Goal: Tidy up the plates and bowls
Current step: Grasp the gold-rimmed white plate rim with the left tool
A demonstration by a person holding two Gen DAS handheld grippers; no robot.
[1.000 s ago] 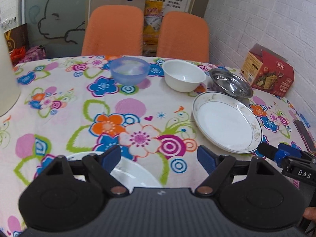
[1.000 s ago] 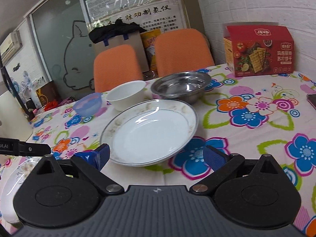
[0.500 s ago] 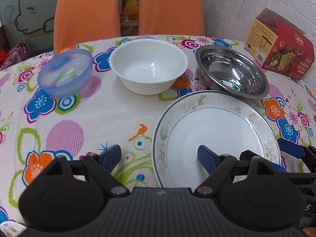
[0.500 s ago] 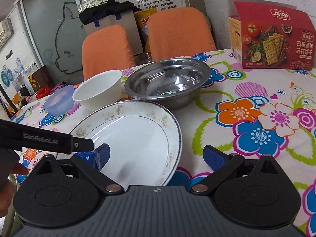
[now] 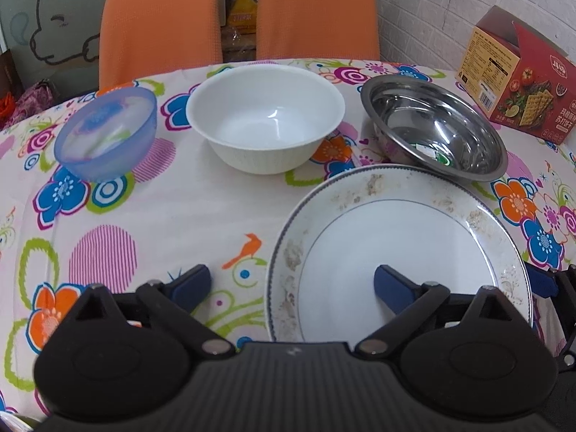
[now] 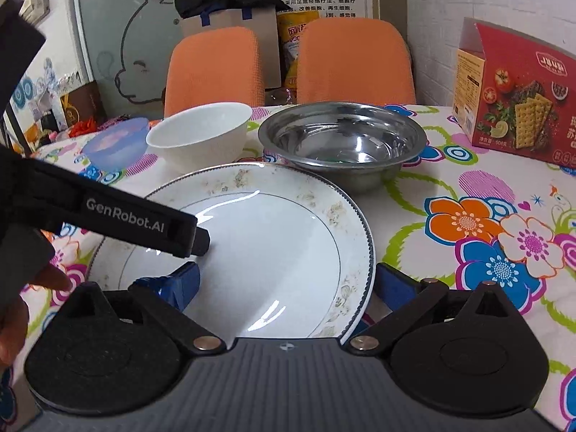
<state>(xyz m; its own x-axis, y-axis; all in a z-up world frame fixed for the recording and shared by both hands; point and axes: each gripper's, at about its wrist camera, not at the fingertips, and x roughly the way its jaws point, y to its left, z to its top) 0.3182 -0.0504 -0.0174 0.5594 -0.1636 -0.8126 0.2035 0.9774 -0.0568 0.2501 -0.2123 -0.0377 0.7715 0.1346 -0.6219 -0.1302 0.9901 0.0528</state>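
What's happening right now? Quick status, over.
Left gripper and right gripper open, each straddling the white gilt-rimmed plate's rim. Plate ungripped. Steel bowl close behind.

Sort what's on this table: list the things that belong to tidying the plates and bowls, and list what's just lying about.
Belongs to the job:
white plate
white bowl
steel bowl
blue plastic bowl

Just lying about:
red cracker box
two orange chairs
brown paper bag behind the chairs
yellow snack packet

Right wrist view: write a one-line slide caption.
Open right tongs straddle the rim of a white plate; the left tongs reach over it, bowls behind.
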